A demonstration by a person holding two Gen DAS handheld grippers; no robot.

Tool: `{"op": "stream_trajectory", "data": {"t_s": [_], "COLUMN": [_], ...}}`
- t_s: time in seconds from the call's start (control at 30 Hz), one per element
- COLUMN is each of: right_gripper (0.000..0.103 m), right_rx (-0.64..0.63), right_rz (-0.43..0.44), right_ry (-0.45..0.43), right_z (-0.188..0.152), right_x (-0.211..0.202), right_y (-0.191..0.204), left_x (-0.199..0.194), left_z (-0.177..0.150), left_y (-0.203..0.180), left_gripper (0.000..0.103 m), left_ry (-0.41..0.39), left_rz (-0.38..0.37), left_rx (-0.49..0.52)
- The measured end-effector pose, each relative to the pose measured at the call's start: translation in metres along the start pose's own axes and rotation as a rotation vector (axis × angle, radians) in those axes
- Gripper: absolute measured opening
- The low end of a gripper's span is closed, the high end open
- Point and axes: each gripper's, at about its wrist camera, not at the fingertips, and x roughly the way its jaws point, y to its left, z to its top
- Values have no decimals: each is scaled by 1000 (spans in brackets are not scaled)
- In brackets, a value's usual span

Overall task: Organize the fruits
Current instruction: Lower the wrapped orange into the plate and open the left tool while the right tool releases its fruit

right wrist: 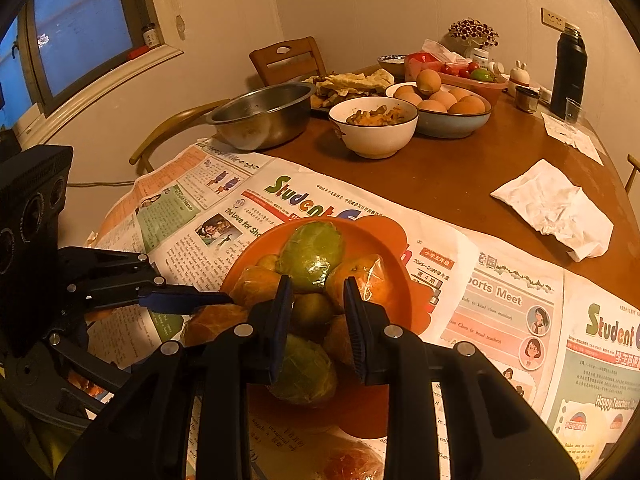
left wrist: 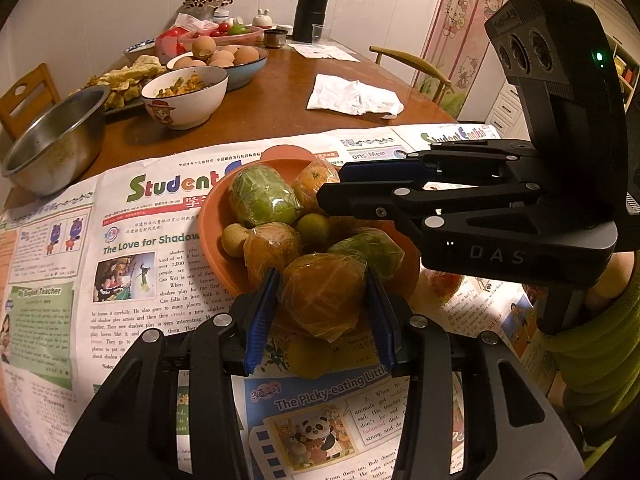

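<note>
The left gripper (left wrist: 322, 312) has its blue-padded fingers (left wrist: 262, 316) pressed on either side of a plastic-wrapped orange fruit (left wrist: 320, 292), held at the near rim of the orange round plastic bowl (left wrist: 208, 220), low in the centre of the left wrist frame. The right gripper (right wrist: 318, 328) hangs over the same bowl with its fingers drawn narrow and, as far as I can judge, nothing pinched between them; the fruit behind the gap looks to lie in the bowl.

The bowl is already piled with wrapped green and orange fruit, so the held one probably wants setting into a hollow rather than on a crown, where it may roll off. Slippery film suggests lowering until it rests before the fingers part. The right gripper sits close and could be bumped.

The bowl stands on spread student newspaper (left wrist: 160, 240) covering the near part of a brown wooden tabletop (left wrist: 280, 92). Toward the upper left of the frame stand a steel basin (left wrist: 52, 140), a white bowl of food (left wrist: 184, 96) and a bowl of eggs (left wrist: 224, 58); a crumpled white tissue (left wrist: 352, 94) lies right of centre.
</note>
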Motion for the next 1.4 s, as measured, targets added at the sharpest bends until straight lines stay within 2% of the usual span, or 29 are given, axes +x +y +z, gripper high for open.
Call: {"op": "stream_trajectory", "data": {"t_s": [0.13, 0.27, 0.33, 0.5, 0.67, 1.13, 1.4], "right_gripper": [34, 36, 42, 47, 54, 84, 91], "right_rx": [3, 5, 6, 10, 10, 35, 50], "right_rz": [-8, -19, -26, -37, -51, -99, -122], "right_ry": [-9, -16, -19, -28, -40, -103, -141], "right_z": [0, 0, 0, 1, 1, 1, -3], "right_x": [-4, -7, -8, -12, -18, -46, -65], "right_y": [-1, -2, -2, -3, -3, -5, -5], "left_x": [-1, -1, -1, -1, -1, -21, -38], "left_z": [0, 0, 0, 1, 0, -1, -4], "left_y": [0, 0, -1, -2, -3, -10, -8], "left_gripper": [35, 40, 41, 46, 46, 55, 66], "left_ry": [0, -1, -1, -2, -5, -49, -81], "left_rz": [0, 4, 3, 6, 6, 27, 53], "left_rx": [-1, 0, -1, 3, 5, 10, -4]}}
